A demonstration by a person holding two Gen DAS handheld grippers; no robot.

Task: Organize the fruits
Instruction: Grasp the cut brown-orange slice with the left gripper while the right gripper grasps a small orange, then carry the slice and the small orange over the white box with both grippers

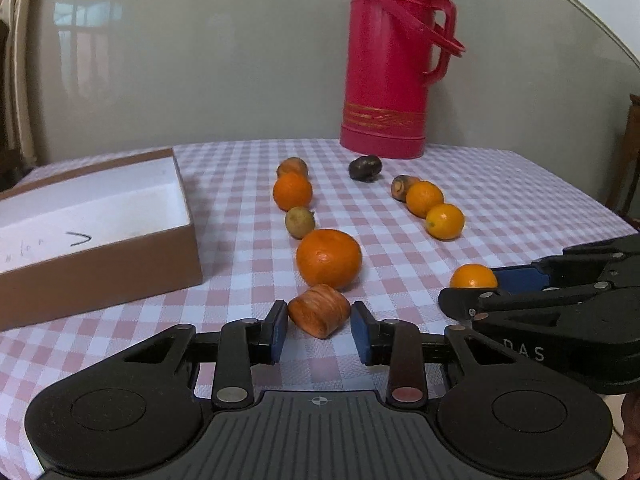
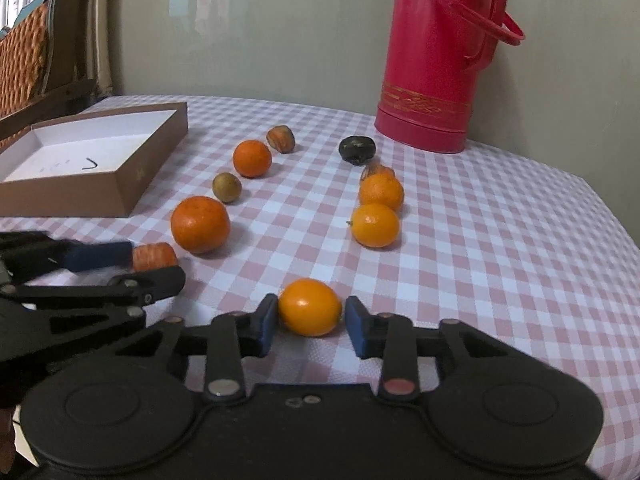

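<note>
Both grippers clamp fruit: left a sideways-lying ridged piece, right a crosswise kumquat.

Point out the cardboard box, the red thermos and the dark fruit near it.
cardboard box (image 1: 100, 276), left wrist view, on its brown front wall.
red thermos (image 1: 384, 80), left wrist view, mid-body.
dark fruit (image 2: 357, 149), right wrist view, centre of its skin.

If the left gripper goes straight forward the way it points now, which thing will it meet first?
The left gripper already has the ridged orange piece between its pads, so it meets that first. Directly behind it lies the large orange, probably next, though the gap between the two is hard to judge.
</note>
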